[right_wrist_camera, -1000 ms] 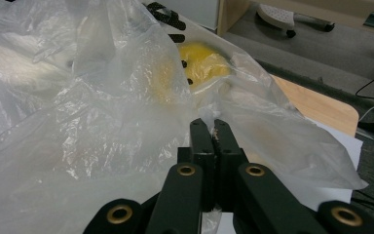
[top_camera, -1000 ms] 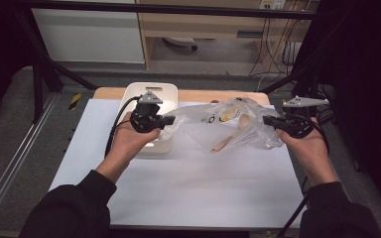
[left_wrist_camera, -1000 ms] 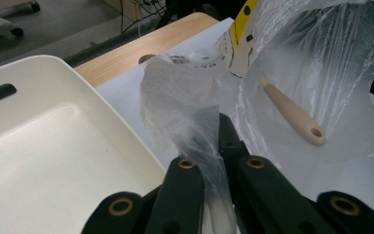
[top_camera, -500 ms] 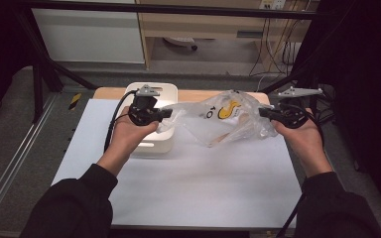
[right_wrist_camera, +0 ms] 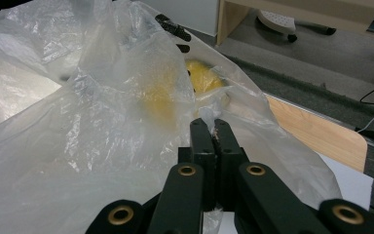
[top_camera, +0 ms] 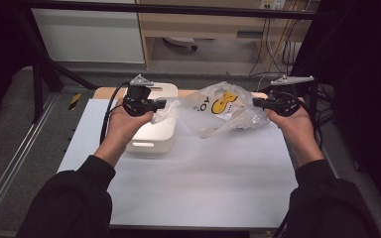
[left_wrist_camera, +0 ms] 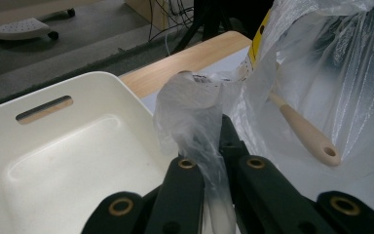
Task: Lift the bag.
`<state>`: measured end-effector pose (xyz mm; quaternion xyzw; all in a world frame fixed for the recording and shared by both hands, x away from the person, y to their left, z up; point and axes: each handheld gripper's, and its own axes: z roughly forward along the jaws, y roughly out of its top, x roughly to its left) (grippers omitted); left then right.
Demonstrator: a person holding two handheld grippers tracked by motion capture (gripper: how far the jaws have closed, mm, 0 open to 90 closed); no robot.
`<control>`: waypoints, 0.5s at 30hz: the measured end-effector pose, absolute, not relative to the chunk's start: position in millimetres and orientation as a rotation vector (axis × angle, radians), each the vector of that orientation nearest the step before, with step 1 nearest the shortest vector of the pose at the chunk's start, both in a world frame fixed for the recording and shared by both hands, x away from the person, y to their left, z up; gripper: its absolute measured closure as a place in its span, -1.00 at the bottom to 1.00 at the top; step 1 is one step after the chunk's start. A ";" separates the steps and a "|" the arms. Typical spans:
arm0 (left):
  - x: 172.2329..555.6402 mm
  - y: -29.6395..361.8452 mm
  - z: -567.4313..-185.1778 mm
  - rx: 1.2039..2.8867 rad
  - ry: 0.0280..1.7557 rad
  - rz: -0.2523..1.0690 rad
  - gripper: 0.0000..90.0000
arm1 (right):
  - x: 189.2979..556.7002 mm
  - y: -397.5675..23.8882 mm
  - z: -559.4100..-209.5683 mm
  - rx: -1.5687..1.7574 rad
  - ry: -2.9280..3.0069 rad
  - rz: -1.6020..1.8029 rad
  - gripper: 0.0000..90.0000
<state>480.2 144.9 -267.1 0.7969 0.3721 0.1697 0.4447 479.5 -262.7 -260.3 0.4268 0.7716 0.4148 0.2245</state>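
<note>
a: holding it up? both ends?
b: yes — left claw point(top_camera: 162, 103) and right claw point(top_camera: 256, 101) each clamp an edge of the plastic bag point(top_camera: 218, 110), mid-frame above the desk point(top_camera: 203, 183). a wooden spoon point(left_wrist_camera: 304, 130) remains inside; white bin point(top_camera: 154, 136) sits lower left — grey floor beyond.

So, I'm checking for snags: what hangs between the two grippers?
In the high view, the clear plastic bag with a yellow print hangs between the left gripper and right gripper.
</note>
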 end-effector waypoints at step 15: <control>488.6 161.2 -263.4 1.958 0.959 0.415 1.00 | 501.8 -238.4 -248.1 1.178 2.127 1.173 1.00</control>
